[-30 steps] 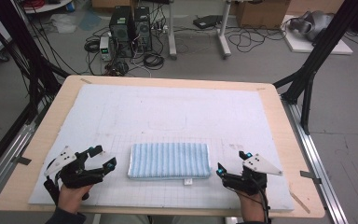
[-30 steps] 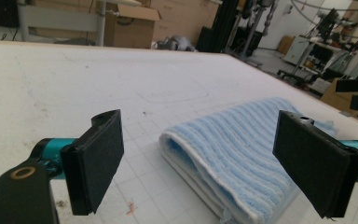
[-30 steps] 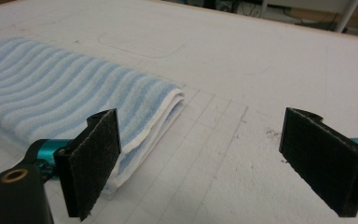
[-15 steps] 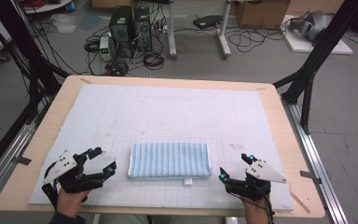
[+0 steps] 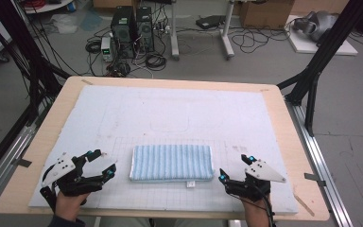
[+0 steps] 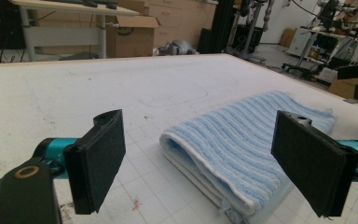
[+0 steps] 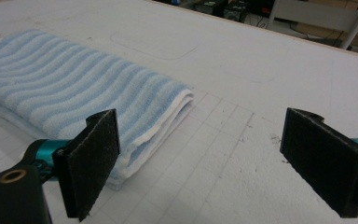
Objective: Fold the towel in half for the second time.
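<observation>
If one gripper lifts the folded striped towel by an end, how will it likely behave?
The towel is soft terry folded in layers, so it would probably droop and unfold. It looks light for its size. Its ribbed pile should grip well against the left gripper or right gripper, not slip.

Overhead view faces forward; both low gripper views share the towel (image 5: 171, 163).

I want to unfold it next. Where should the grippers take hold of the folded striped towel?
Probably at the towel's short ends: left gripper from the left, right gripper from the right. Both are open beside those ends, where the stacked layers show an edge to pinch.
</observation>
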The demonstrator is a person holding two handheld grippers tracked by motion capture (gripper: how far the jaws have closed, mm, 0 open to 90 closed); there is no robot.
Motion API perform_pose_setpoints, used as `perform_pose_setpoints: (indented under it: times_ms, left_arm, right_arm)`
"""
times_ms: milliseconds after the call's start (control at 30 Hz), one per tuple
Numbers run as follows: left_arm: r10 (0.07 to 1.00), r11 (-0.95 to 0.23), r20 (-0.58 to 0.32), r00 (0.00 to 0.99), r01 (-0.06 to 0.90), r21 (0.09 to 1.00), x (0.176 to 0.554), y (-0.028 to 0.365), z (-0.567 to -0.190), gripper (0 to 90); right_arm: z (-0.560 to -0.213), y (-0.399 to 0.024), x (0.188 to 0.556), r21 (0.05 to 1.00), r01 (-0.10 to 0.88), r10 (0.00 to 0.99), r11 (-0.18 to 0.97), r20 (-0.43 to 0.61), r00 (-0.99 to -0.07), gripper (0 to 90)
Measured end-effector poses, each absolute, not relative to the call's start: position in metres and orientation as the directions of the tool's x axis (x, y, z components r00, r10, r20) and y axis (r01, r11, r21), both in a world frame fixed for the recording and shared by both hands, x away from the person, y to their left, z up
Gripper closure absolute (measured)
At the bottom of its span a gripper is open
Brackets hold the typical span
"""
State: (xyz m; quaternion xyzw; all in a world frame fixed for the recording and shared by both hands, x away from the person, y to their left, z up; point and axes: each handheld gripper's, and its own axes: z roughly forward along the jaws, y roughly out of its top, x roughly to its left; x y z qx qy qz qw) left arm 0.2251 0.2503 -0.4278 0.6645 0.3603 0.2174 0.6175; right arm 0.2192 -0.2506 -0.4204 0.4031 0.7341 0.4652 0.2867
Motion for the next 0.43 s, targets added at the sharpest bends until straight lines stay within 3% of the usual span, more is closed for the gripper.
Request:
perform_pose_setpoints:
  times_ms: [433]
  left_arm:
    - [0.750, 0.017, -0.159, 0.641, 0.222, 0.975, 0.2266, 0.2494, -0.4296, 18.2]
  right_arm:
    - [-0.4206, -0.2538, 0.2186, 0.916, 0.324, 0.861, 0.238, -0.045, -0.507, 11.1]
